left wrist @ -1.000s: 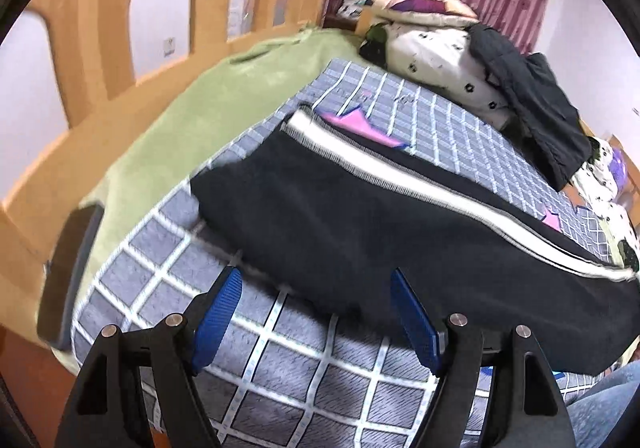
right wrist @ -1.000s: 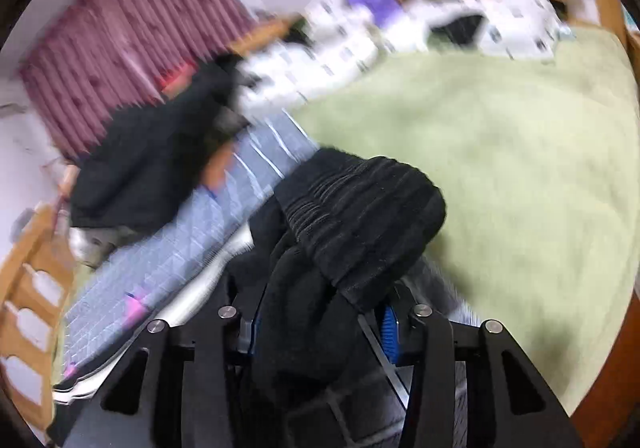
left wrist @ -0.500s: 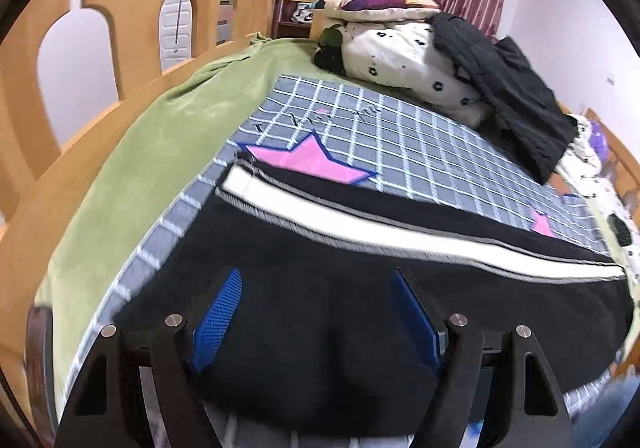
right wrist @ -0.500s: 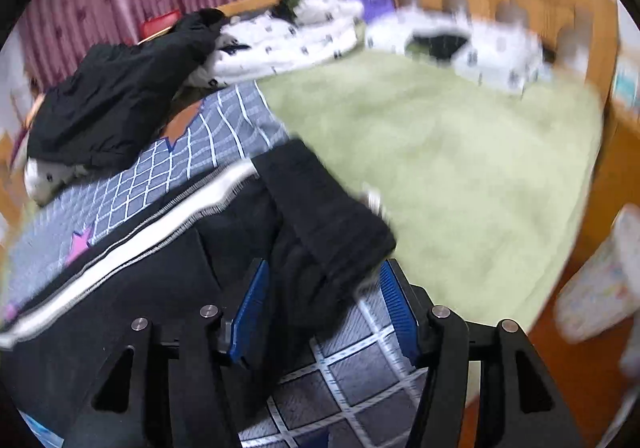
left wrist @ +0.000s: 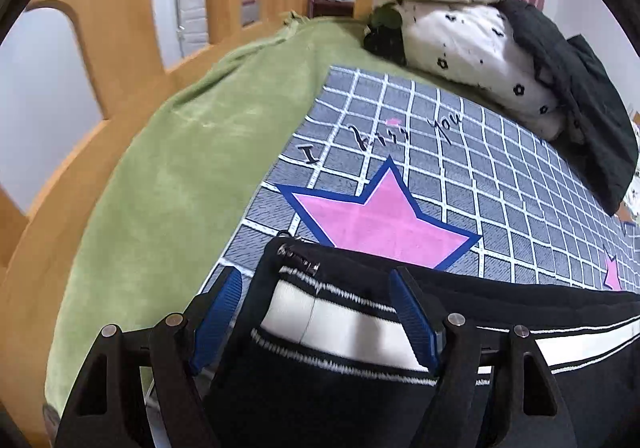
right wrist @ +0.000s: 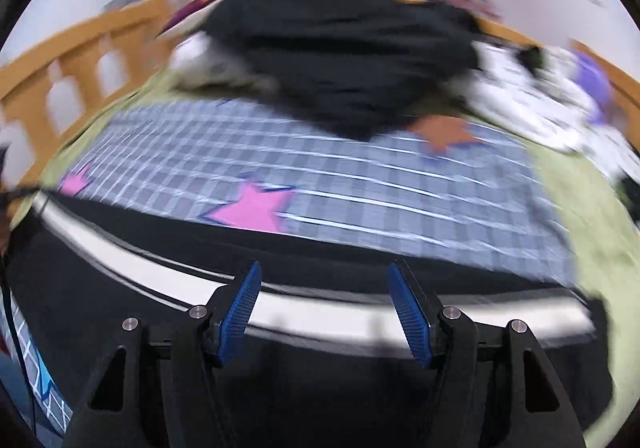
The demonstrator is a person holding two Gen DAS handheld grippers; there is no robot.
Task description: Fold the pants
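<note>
Black pants with a white side stripe lie flat along the near edge of a grey checked blanket. In the left wrist view my left gripper is open, its blue pads on either side of the leg cuff with its small zipper. In the blurred right wrist view my right gripper is open and empty above the pants, near the stripe at their middle.
A green blanket covers the bed under the checked one. A wooden bed rail runs on the left. Pillows and a dark jacket are piled at the far end. The jacket also shows in the right wrist view.
My right gripper has let go of the pants' bunched end, which now lies flat, and swung left. My left gripper has moved forward over the pants to the cuff.
</note>
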